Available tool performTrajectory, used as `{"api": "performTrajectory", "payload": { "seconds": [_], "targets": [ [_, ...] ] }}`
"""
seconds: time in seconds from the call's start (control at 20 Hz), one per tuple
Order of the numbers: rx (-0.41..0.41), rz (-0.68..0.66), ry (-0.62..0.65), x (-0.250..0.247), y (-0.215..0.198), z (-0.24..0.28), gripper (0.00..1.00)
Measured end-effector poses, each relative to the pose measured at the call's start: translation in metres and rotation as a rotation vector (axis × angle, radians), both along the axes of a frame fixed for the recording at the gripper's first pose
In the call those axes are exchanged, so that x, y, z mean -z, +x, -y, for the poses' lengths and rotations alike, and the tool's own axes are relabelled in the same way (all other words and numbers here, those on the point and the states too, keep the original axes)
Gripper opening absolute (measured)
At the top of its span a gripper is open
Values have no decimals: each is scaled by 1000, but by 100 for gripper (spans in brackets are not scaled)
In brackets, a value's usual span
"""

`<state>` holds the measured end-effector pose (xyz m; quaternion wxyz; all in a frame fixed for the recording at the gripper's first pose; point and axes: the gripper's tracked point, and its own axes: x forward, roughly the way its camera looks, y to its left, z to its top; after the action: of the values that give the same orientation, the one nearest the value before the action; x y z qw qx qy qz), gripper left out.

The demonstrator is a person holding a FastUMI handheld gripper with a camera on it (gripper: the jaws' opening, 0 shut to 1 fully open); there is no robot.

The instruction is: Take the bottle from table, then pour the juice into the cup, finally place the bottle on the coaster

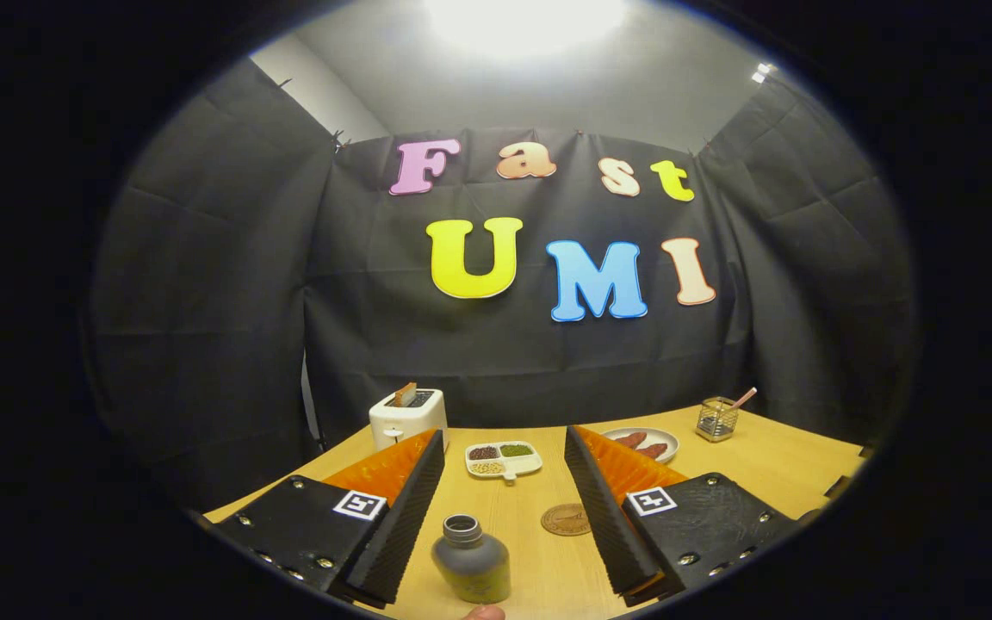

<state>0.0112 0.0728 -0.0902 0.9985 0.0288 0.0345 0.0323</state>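
One bottle (471, 560) upright, between spread tool (505, 517) fingers

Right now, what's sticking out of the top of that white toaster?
A brownish slice of toast stands tilted in the toaster slot; its lower part is hidden inside. The gripper is open, with the bottle between its fingers.

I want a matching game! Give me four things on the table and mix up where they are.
Things:
1. bottle
2. coaster
3. toaster
4. plate

Places:
A. far end of the table, beyond the left finger
B. between the open fingers of the gripper, close in
C. beyond the right finger, holding reddish food
D. on the table just by the right finger's inner side

Pairs: 1-B, 2-D, 3-A, 4-C
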Motion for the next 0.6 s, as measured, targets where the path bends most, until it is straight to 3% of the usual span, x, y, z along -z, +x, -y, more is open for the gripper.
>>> {"api": "performTrajectory", "payload": {
  "seconds": [0.6],
  "targets": [
    [8,-162,-26,89,5,-26,87]
  ]
}}
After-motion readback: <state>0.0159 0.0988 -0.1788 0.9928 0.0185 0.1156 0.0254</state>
